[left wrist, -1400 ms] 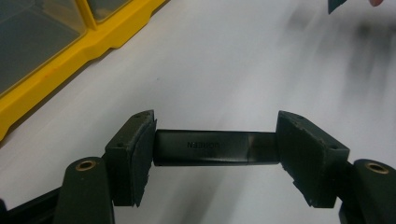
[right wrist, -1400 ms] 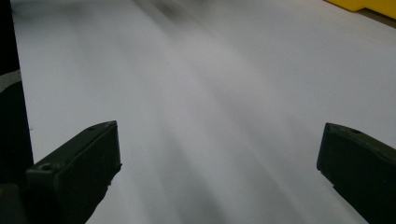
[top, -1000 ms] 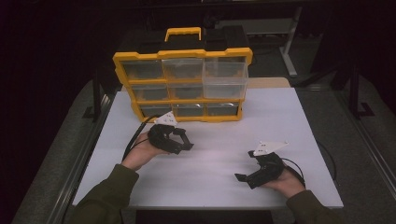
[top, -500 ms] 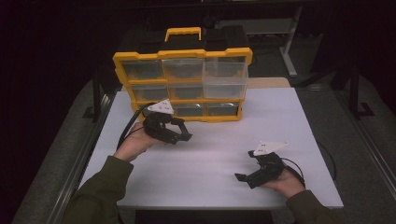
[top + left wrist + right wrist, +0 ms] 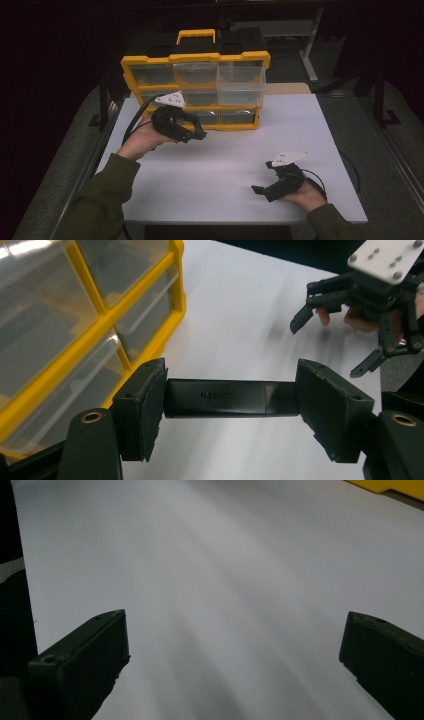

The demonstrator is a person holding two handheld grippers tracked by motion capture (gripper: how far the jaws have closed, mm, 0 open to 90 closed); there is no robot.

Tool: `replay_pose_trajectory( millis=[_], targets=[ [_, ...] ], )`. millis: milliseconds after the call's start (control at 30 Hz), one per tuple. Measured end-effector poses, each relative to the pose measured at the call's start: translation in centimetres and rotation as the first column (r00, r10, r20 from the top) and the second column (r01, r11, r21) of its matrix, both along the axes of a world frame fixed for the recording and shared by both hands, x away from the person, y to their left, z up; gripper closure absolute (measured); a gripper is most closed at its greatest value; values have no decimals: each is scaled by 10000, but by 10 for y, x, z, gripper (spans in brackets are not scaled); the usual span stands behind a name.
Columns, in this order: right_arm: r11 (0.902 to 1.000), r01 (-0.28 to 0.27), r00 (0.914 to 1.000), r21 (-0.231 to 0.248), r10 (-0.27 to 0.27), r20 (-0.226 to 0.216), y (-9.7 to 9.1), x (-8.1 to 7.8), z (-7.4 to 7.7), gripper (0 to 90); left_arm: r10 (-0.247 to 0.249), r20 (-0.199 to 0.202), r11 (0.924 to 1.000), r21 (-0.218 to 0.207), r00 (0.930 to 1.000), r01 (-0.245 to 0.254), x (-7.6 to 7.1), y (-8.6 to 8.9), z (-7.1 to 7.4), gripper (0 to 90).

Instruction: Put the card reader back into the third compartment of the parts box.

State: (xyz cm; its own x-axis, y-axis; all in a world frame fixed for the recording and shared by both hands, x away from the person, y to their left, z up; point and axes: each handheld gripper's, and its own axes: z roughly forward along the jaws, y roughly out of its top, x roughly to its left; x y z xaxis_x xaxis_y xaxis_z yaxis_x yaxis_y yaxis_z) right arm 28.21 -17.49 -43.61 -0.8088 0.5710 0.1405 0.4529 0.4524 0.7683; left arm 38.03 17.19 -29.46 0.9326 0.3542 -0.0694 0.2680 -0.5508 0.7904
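Observation:
My left gripper (image 5: 198, 134) hangs above the white table (image 5: 240, 150), just in front of the yellow organiser's (image 5: 195, 90) bottom row. In the left gripper view its jaws (image 5: 230, 410) are shut on the two ends of a short black bar (image 5: 220, 399) with faint lettering, held crosswise. The organiser's clear drawers (image 5: 105, 320) stand close at that view's left. My right gripper (image 5: 262, 177) rests low near the table's front right, held by a hand. Its jaws (image 5: 235, 650) stand wide open with only bare table between them.
The organiser has a yellow handle (image 5: 196, 36) on top, and one upper right drawer (image 5: 241, 85) sticks out. My right gripper (image 5: 325, 350) also appears far off in the left gripper view. Dark floor surrounds the table, with a white stand (image 5: 311, 45) behind.
My left hand has risen and moved away from the front edge toward the organiser, still carrying the black bar. The right hand has stayed put.

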Motion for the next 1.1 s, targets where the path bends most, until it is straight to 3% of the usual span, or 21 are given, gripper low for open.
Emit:
replay_pose_trajectory(
  millis=[667, 1100],
  targets=[
    [10000, 32, 10000, 68, -32, -38, 0, 0, 1, 0, -220, 88, 9995, -209, 9997, 222, 17, -3, 57, 302],
    [10000, 40, 10000, 72, -39, -64, 0, -1, 1, 0, -300, 501, 9995, -63, 9983, 303, 22, -6, 95, 302]
  ],
)
